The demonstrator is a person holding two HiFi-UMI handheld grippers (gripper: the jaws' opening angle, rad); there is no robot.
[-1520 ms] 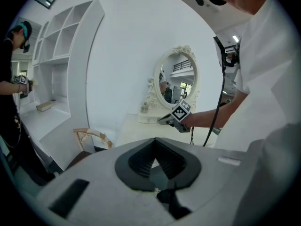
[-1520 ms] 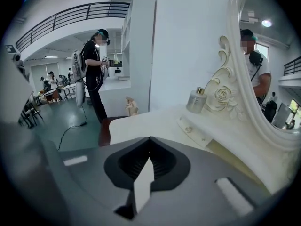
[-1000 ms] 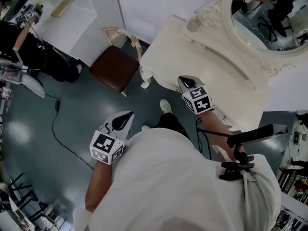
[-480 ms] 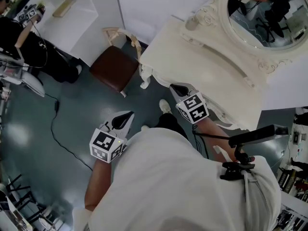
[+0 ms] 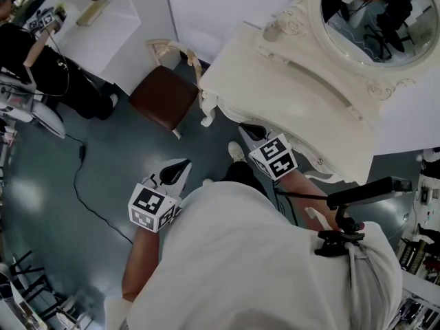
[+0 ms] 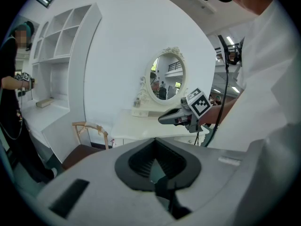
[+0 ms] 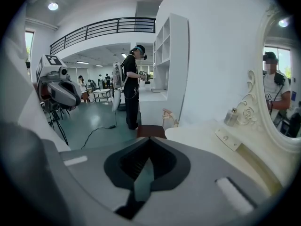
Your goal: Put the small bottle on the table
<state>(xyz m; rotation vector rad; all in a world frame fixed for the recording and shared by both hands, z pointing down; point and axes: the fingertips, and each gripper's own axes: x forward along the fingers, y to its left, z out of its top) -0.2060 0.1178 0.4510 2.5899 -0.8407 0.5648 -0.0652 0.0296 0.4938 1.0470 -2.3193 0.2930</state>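
The small bottle [image 5: 271,29] stands at the back left corner of the cream dressing table [image 5: 289,108], beside the mirror's carved frame; it also shows as the bottle [image 7: 231,117] and the bottle [image 6: 137,101]. My right gripper [image 5: 247,130] hovers at the table's front edge, shut and empty, far short of the bottle. My left gripper [image 5: 181,166] hangs over the floor left of the table, shut with nothing in it. Their own views show the right gripper [image 7: 143,173] and the left gripper [image 6: 157,175] as closed seams.
An oval mirror [image 5: 375,19] stands on the table's back. A chair with a brown seat [image 5: 161,98] is left of the table. A person in black [image 5: 38,53] stands by white shelving [image 5: 96,19]. A cable [image 5: 89,198] runs across the grey floor.
My right gripper has drifted a little left and back toward me along the table's front edge. The left gripper has stayed put.
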